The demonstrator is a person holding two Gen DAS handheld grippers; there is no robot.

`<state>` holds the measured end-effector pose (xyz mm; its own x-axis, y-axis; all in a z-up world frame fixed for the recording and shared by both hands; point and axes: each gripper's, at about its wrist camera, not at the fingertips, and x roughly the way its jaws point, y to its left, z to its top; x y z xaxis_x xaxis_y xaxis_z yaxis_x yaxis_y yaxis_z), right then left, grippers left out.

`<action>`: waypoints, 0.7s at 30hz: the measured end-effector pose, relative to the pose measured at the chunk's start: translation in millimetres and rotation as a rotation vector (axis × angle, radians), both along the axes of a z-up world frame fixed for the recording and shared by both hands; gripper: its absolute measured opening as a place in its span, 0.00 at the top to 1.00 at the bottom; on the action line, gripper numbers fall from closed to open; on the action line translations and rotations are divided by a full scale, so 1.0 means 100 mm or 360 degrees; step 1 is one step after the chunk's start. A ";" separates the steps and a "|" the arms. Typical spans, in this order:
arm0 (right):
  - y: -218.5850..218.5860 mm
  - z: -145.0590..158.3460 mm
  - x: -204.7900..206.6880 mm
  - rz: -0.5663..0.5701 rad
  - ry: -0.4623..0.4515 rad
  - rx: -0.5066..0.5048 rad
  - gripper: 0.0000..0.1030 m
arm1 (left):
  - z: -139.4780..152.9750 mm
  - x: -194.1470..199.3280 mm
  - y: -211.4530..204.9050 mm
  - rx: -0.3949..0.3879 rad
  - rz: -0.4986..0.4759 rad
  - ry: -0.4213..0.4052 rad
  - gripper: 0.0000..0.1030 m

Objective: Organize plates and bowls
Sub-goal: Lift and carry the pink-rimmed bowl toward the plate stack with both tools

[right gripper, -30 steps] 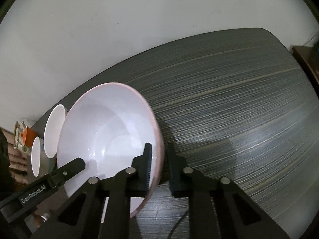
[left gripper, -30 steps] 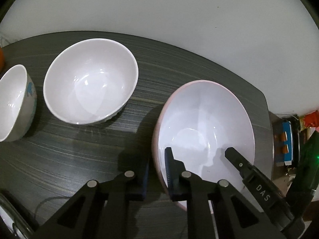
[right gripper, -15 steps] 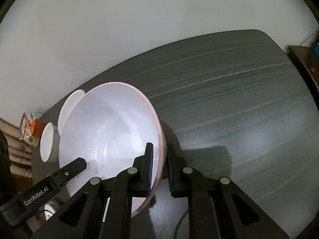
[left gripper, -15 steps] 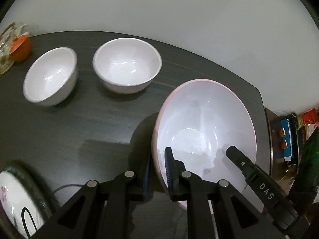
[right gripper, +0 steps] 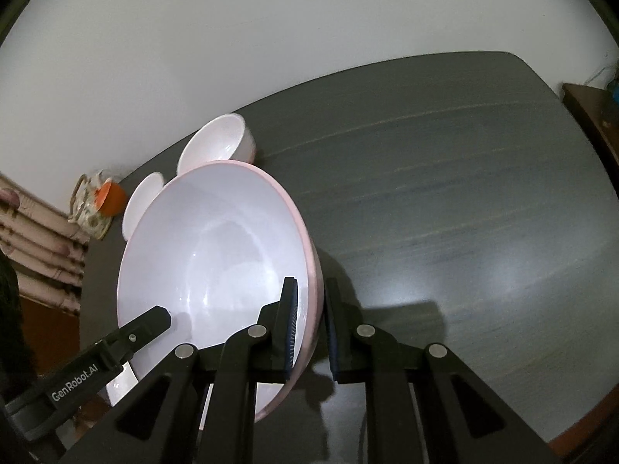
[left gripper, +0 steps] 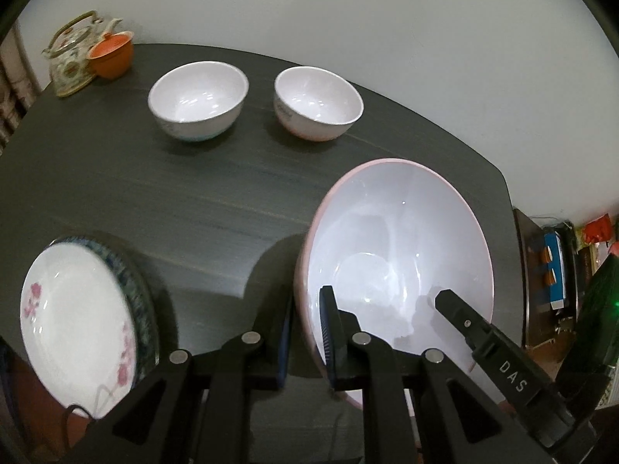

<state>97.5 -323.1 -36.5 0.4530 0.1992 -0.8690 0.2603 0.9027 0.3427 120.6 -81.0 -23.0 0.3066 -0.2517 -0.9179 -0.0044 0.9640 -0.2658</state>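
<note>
Left wrist view
Large bowl: a wide white bowl with a pink outside [left gripper: 394,255] is seen lifted above the dark wood-grain counter [left gripper: 193,201], its shadow cast beneath.
Left gripper [left gripper: 305,332]: clenched on the near left rim of the large bowl, one pad inside, one outside.
Right gripper [left gripper: 445,301]: one black finger is seen inside the bowl's right side.
Small bowls: two small white ceramic bowls [left gripper: 198,99] [left gripper: 318,103] are set side by side at the far edge, apart.
Plates: a white plate with pink blossoms [left gripper: 73,321] is stacked on a blue-rimmed plate [left gripper: 135,301], lower left.
Far corner: a patterned glass teapot [left gripper: 71,58] and an orange cup [left gripper: 111,54].

Right wrist view
Right gripper [right gripper: 309,324]: clamped on the bowl's [right gripper: 216,263] right rim.
Left gripper: a finger [right gripper: 151,323] rests inside the bowl at left.
Small bowls: both [right gripper: 216,141] [right gripper: 141,203] are partly hidden behind the large bowl.
</note>
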 end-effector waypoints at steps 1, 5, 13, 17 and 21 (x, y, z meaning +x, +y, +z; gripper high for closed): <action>0.05 0.01 -0.06 0.0008 0.0001 0.0000 0.87 | 0.01 -0.06 0.04 0.0001 0.0004 -0.0002 0.87; 0.27 0.01 -0.25 0.0023 0.0006 0.0007 0.86 | -0.01 -0.17 0.15 0.0007 0.0005 0.0009 0.87; 0.59 -0.09 -0.48 0.0065 0.0061 0.0023 0.85 | -0.15 -0.32 0.31 0.0047 -0.0024 0.0049 0.87; 0.68 -0.15 -0.59 0.0088 0.0088 0.0012 0.84 | -0.26 -0.38 0.32 0.0065 -0.0033 0.0094 0.87; 0.73 -0.28 -0.68 0.0092 0.0145 0.0003 0.84 | -0.35 -0.40 0.34 0.0082 -0.0035 0.0125 0.87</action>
